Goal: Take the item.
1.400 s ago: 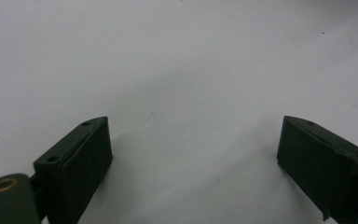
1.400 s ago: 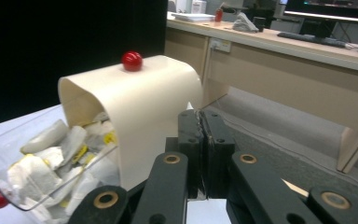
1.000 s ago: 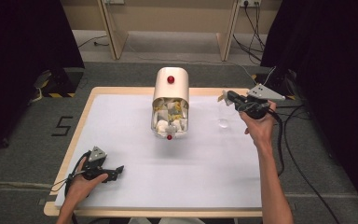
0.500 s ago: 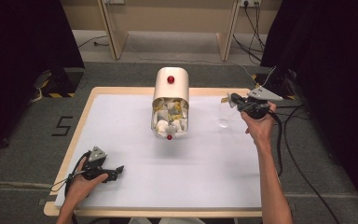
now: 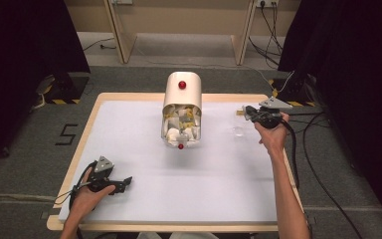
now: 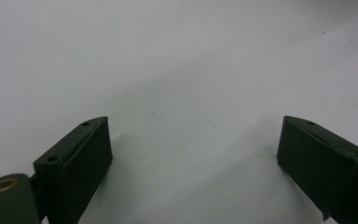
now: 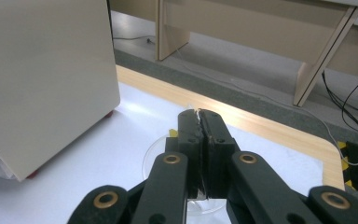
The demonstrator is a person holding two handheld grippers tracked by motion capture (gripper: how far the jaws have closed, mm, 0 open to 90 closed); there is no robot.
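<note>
Table [image 5: 79, 149], wooden-edged and covered by a white mat, lies in front of me. My left tool [image 5: 124, 181] sits low at the near left corner in my left hand [image 5: 87, 196]. Its jaws stand wide apart over bare white mat, with nothing between them, as the left gripper view [image 6: 193, 154] makes plain.

My right tool [image 5: 246, 113] is out at the far right edge of the table, held in my right hand [image 5: 272, 134] with the arm stretched forward. In the right gripper view [image 7: 199, 116] its jaws are pressed together. A thin pale sliver shows at their tips, and I cannot tell what it is. Just beneath the jaws lies a clear round dish [image 7: 156, 158]. From the high view that dish [image 5: 238, 131] rests on the mat just beside the tool, on the side toward me.

A cream container [image 5: 181, 99] with a rounded top stands in the middle of the far half of the table, well apart from the left tool and near the right one. It carries a red knob [image 5: 182, 85] on top. Its open front is packed with white and yellow pieces [image 5: 181, 127], too small to name. A second red knob [image 5: 180, 146] sits at its lower edge. In the right gripper view the container's plain cream side [image 7: 42, 79] rises to the left of my shut jaws.
</note>
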